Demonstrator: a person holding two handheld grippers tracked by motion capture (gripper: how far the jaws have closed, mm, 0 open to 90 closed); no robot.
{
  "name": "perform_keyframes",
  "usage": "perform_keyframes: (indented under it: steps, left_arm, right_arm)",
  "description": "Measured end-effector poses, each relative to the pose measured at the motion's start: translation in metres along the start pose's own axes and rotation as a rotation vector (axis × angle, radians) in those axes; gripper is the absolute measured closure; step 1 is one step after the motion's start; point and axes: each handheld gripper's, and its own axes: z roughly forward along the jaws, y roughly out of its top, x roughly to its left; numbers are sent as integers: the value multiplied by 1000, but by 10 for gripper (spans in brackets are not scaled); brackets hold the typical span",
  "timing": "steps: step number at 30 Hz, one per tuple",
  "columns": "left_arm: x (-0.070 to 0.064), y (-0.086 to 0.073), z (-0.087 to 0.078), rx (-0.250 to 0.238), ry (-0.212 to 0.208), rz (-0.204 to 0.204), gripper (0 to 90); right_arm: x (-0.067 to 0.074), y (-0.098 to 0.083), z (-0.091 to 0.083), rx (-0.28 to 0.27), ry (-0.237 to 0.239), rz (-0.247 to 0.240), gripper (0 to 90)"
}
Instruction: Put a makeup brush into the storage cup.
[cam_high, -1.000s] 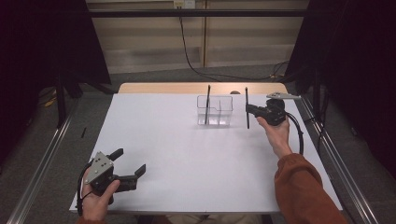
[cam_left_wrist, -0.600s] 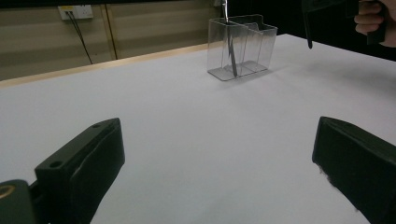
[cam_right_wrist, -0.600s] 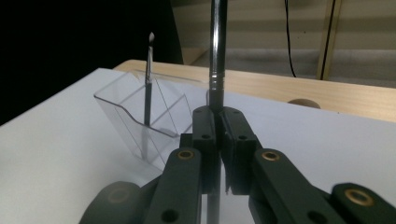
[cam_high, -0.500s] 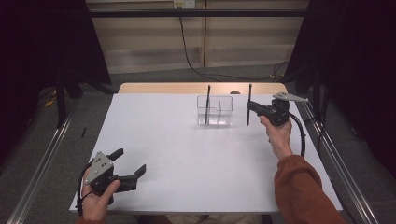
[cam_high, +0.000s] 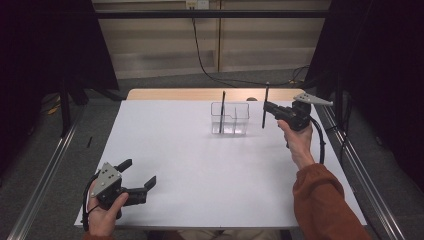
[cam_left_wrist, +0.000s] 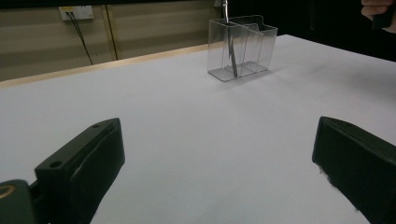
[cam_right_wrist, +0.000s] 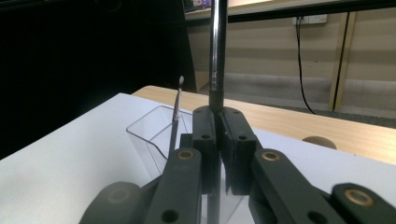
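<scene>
The thin dark rod with a metal shaft (cam_high: 265, 106) stands upright in the upper right of the high view, its long axis vertical, just right of the container and apart from it. In the right gripper view the rod (cam_right_wrist: 217, 51) rises from between the two jaws straight to the top edge of the frame, with the jaws pressed together on its lower part.

The white rectangular table top (cam_high: 200, 165) takes up the middle of the high view. On it, upper centre, stands the clear plastic two-compartment container (cam_high: 230, 119), with a second thin dark stick (cam_high: 223, 111) standing nearly upright in its left compartment. In the left gripper view the container (cam_left_wrist: 243, 46) sits at upper centre.

The right forearm in a rust-orange sleeve (cam_high: 325, 205) comes up from the lower right of the high view, the hand raised above the table and holding the right gripper (cam_high: 270, 106) level, its jaws pointing toward the left of the frame.

The left gripper (cam_high: 137, 175) sits at the lower left of the high view, held low over the table's near edge, jaws pointing to the right and spread wide with nothing between them.
</scene>
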Motion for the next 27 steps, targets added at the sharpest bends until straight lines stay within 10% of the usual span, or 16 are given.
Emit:
perform_keyframes:
  steps: [27]
  left_arm:
    - [0,0,-1,-7,-2,0,24]
  right_arm:
    - [35,36,30,-19,100,-37,846]
